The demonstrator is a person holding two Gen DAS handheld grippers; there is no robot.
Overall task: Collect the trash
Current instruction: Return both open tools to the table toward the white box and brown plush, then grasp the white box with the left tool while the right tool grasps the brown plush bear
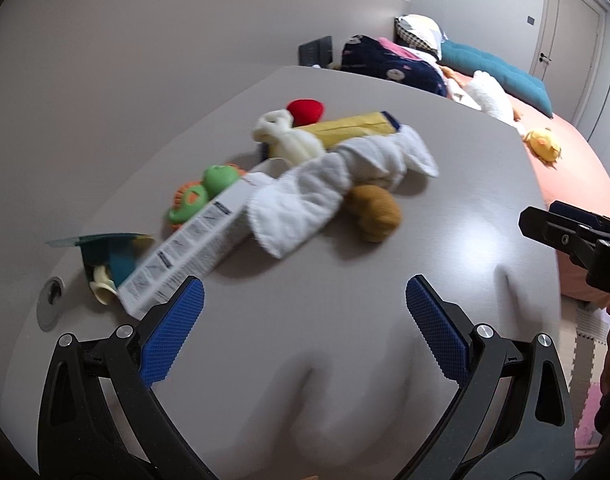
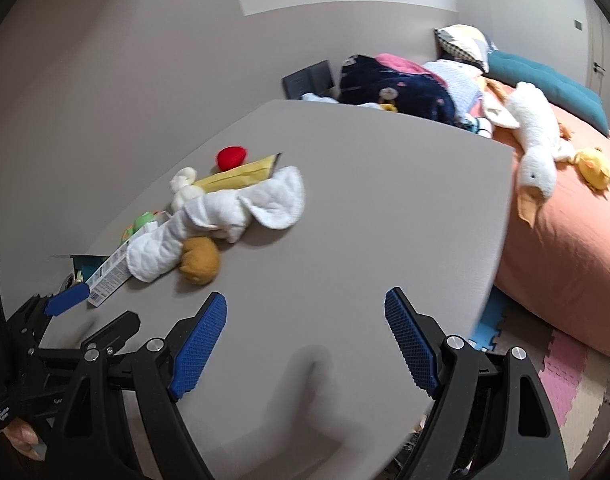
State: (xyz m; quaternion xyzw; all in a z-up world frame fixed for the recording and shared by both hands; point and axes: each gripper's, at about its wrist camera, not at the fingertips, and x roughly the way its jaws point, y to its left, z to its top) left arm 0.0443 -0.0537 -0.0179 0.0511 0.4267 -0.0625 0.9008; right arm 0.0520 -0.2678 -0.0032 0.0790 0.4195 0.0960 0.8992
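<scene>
Left wrist view: the left gripper (image 1: 305,296) stands with its blue-padded fingers (image 1: 173,330) spread wide and nothing between them, poised above the bare grey tabletop (image 1: 445,220). Just beyond the left fingertip lies a long white printed cardboard box (image 1: 189,246), its near end almost at the pad. Past that end, further left, a torn teal-and-clear package (image 1: 113,256) lies open near the table edge. Ahead of the fingers, resting partly on the box, is a crumpled white quilted cloth (image 1: 333,184), with a brown plush lump (image 1: 375,212) touching its right side. Beyond the cloth sit a yellow elongated packet (image 1: 353,128), a cream plush toy (image 1: 289,140), a red plush ball (image 1: 305,110) and a green-and-orange toy (image 1: 203,190).

Right wrist view: the right gripper (image 2: 305,320) is likewise spread wide and empty over bare tabletop, the clutter ahead and to its left. An orange-covered bed (image 2: 565,248) carrying a white plush goose (image 2: 533,148) lies beyond the right finger, off the table.
</scene>
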